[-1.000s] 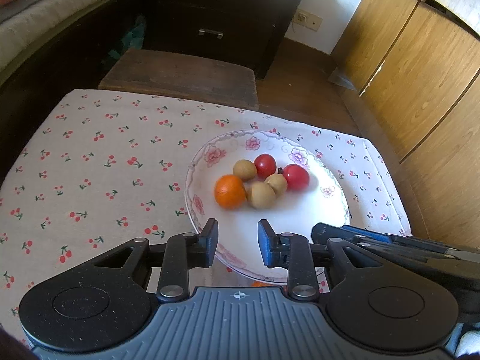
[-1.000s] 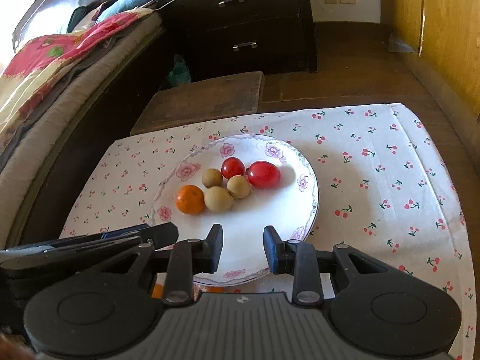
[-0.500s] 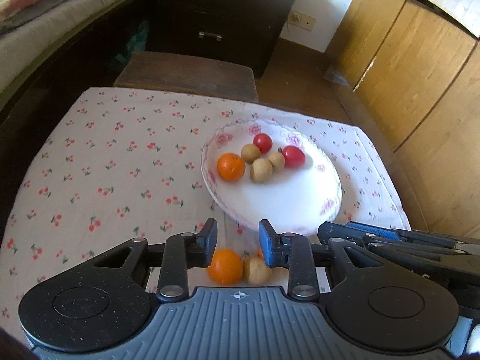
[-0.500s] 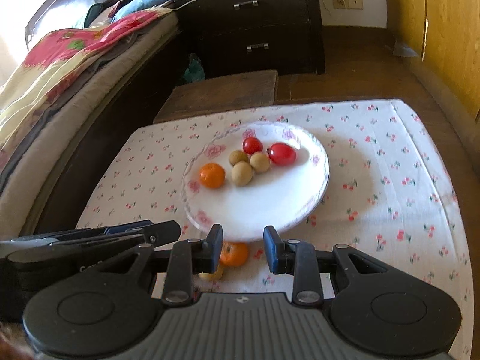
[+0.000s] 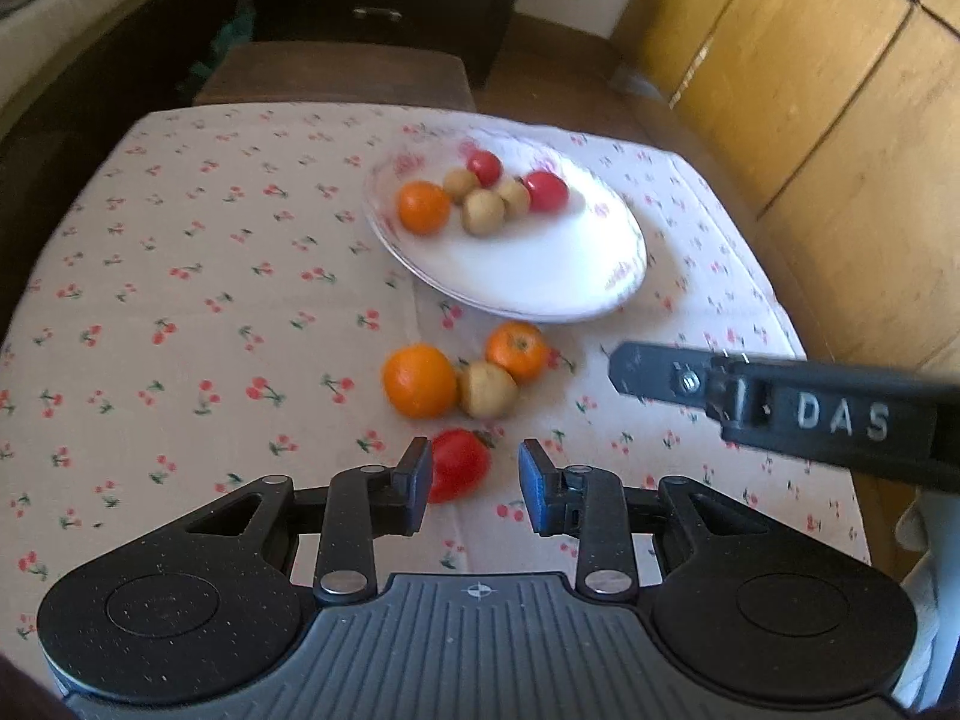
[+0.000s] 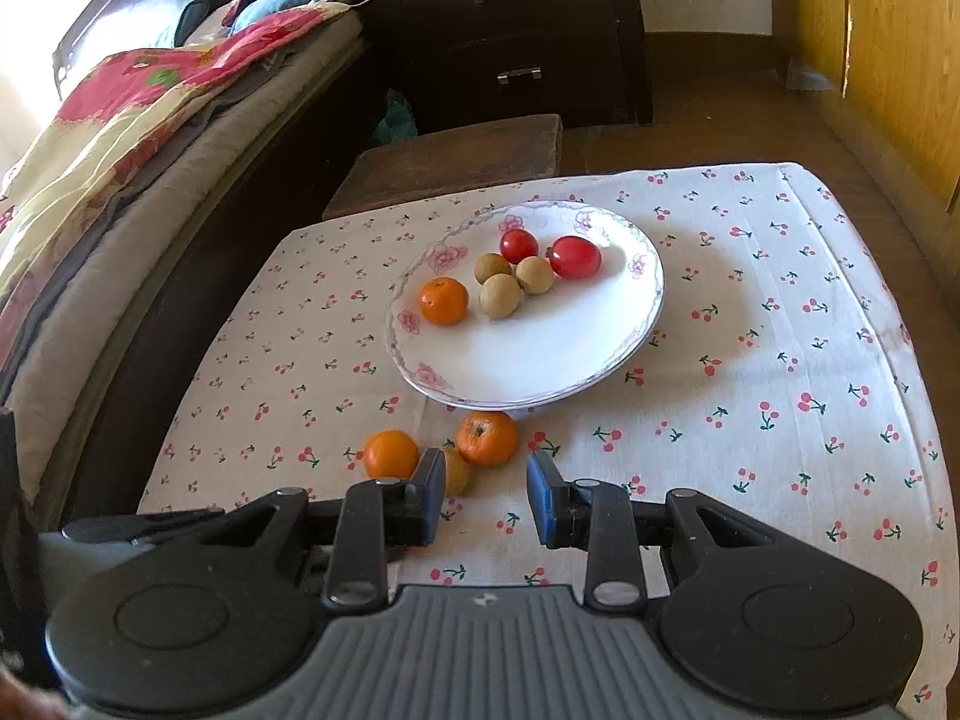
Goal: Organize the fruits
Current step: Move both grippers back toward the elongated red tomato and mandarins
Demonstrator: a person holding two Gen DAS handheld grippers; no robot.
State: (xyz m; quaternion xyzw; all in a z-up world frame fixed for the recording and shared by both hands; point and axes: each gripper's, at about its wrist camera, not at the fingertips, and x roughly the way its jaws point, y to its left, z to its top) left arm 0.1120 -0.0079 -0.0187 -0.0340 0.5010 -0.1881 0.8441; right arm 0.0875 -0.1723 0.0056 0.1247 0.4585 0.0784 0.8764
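Several fruits lie loose on the cherry-print tabletop (image 6: 750, 360), so the gathering step seems to be in hand, with the white floral plate (image 6: 540, 360) already carrying an orange, three small brown fruits and two red ones.

Going from the left, the left gripper (image 5: 474, 480) hovers low with its fingers spread and empty; the loose red tomato (image 5: 459, 463) sits just ahead of them, close against the left finger (image 5: 417, 477). Beyond it a large orange (image 5: 420, 381) touches a brown fruit (image 5: 487, 389), which touches a second orange (image 5: 516, 351) lying near the plate's front rim. Next likely comes easing forward and a little left to centre the tomato before closing gently, since it looks soft and apt to roll.

Farther right, the right gripper (image 6: 486, 495) is likewise spread and holds nothing, near the same cluster. The two tools crowd each other here. Open cloth lies to the left and right of the plate; the near tabletop edge is hidden behind the grippers, and the far edge drops toward a wooden stool (image 6: 456, 162).
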